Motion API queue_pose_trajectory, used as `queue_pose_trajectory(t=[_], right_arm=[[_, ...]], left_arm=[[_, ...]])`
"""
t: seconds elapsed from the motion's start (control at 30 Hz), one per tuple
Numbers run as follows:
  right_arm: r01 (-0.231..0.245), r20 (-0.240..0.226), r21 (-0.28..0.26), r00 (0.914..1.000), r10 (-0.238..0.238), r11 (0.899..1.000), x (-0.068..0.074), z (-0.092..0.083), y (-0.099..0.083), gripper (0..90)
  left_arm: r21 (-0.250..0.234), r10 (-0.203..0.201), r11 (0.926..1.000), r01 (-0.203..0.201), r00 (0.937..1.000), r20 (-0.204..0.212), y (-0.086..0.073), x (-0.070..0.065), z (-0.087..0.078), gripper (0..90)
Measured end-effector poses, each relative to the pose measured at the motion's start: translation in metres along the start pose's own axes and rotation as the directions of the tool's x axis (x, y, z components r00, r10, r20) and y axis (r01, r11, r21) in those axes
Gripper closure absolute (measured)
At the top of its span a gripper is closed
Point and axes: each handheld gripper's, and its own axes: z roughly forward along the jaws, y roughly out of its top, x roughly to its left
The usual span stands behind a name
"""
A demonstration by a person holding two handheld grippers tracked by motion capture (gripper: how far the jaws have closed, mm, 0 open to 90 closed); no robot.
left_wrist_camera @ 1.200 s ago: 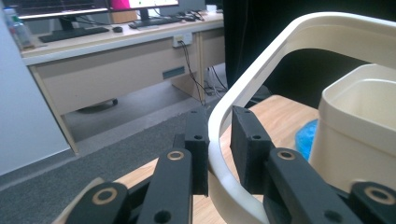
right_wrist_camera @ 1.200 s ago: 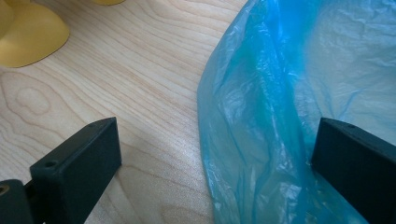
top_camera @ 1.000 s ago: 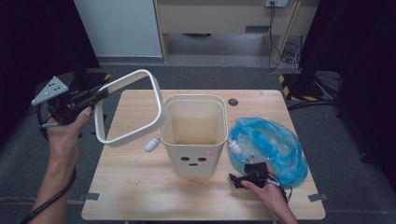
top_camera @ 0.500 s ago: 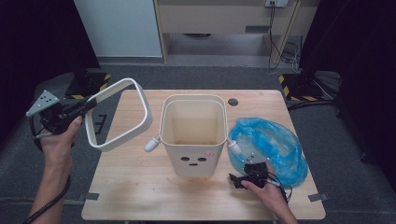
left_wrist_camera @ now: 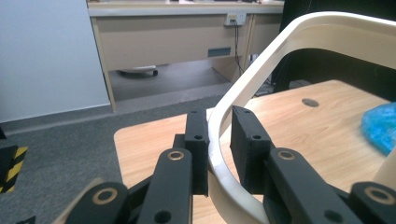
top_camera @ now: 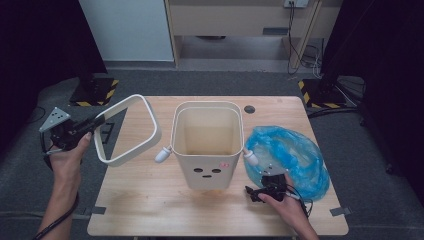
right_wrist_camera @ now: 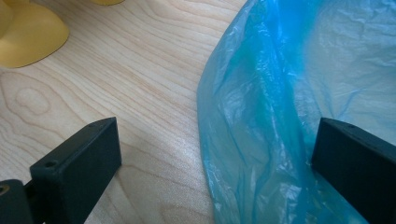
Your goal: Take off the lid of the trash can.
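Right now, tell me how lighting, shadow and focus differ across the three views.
High view: even light on the table, dark surroundings at both sides, a soft shadow under the bin. Left gripper view: the ring and background are sharp, while the left tongs clamped on it blur toward the bottom edge. Right gripper view: soft sheen on the blue bag, wood grain crisp, open right tongs slightly soft.

The left gripper (top_camera: 95, 122) has carried the cream ring (top_camera: 127, 130) lower and leftward.

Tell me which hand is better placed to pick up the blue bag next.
Right. The right gripper rests open beside the blue bag, its edge between the fingers. The left gripper is shut on the bin's rim ring.
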Motion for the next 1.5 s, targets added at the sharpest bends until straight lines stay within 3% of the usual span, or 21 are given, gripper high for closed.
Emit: queue_pose_trajectory(t=[0.4,0.63,0.87,1.27,1.5], right_arm=[[0.0,0.0,0.0,1.0,0.0,1.0,0.0,0.0,0.0,1.4],[0.001,0.0,0.0,1.0,-0.001,1.0,0.0,0.0,0.0,1.4],[0.004,0.001,0.0,1.0,-0.004,1.0,0.0,0.0,0.0,1.4],[0.004,0.001,0.0,1.0,-0.004,1.0,0.0,0.0,0.0,1.4],[0.004,0.001,0.0,1.0,-0.004,1.0,0.0,0.0,0.0,1.4]], left_arm=[[0.089,0.028,0.9957,-0.023,0.9984,-0.05,-0.042,0.006,0.017,76.9],[0.122,0.009,0.9925,-0.002,0.9985,-0.055,-0.07,0.005,0.027,76.9],[0.163,0.026,0.9865,-0.018,0.9985,-0.049,-0.089,-0.002,0.035,76.9],[0.241,0.069,0.9686,-0.063,0.9974,-0.017,-0.115,-0.017,0.05,76.9],[0.289,0.108,0.9514,-0.106,0.9941,0.007,-0.127,-0.023,0.053,76.9]])
